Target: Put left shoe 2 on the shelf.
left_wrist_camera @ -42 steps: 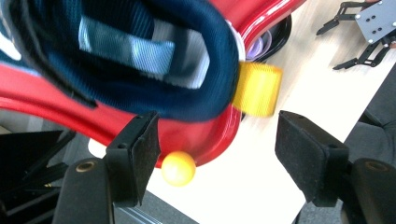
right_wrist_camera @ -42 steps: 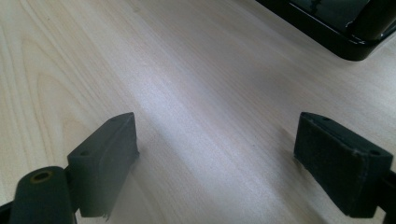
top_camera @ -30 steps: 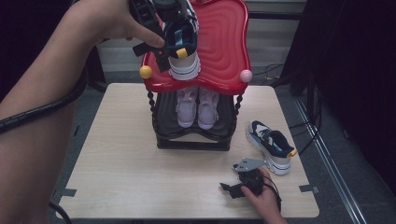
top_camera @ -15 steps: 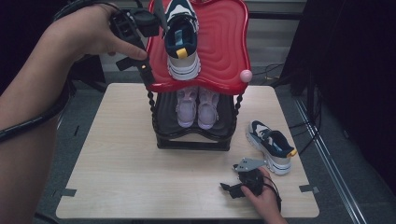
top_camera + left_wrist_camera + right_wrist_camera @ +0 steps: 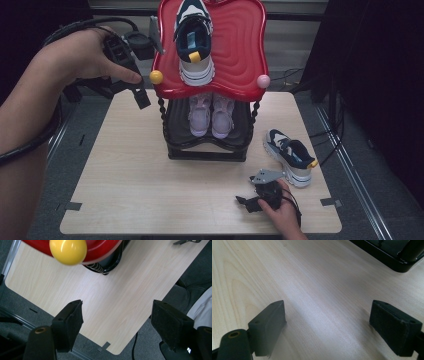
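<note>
A pale wood-grain table [image 5: 130, 185] carried a two-tier rack [image 5: 235, 60], its wavy glossy red top holding one navy sneaker [image 5: 194, 40]; two pink shoes [image 5: 212, 115] sat below, another navy sneaker [image 5: 291, 156] lay beside. Left gripper [image 5: 141, 98] hung beside the rack, jaws wide, empty. Right gripper [image 5: 248, 204] rested on the table, jaws wide, empty.

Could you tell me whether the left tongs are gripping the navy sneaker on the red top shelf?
No: the left tongs stand open over bare table, while the navy sneaker rests alone on the red top shelf.
</note>
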